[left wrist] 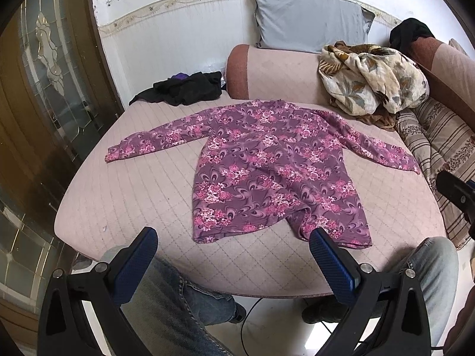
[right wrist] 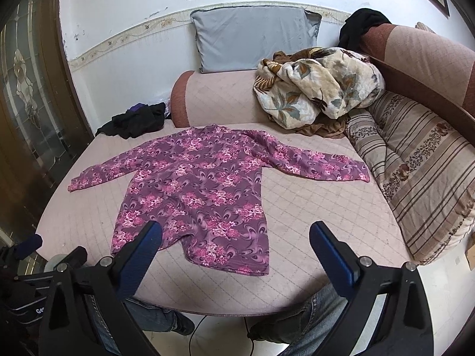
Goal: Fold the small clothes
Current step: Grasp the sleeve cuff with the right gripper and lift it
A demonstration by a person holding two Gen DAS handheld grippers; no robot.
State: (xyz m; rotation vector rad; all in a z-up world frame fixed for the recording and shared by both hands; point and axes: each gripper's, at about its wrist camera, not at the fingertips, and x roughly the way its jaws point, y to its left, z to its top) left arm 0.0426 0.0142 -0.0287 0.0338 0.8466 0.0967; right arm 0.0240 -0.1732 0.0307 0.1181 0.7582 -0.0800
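The bed (left wrist: 124, 195) carries the purple flowered shirt (left wrist: 267, 166) laid flat at its middle, sleeves spread wide, likely so the folds can start cleanly; a crumpled blanket (left wrist: 371, 80) lies beyond the shirt. The left tool (left wrist: 233, 244) and right tool (right wrist: 236, 237) hover near the shirt's hem, both spread apart and holding nothing.

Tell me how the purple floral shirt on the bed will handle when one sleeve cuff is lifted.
The purple floral shirt lies flat with soft wrinkles, so it is probably floppy and will drape. It looks thin, likely light. On the quilted bed cover the body may drag after the cuff.
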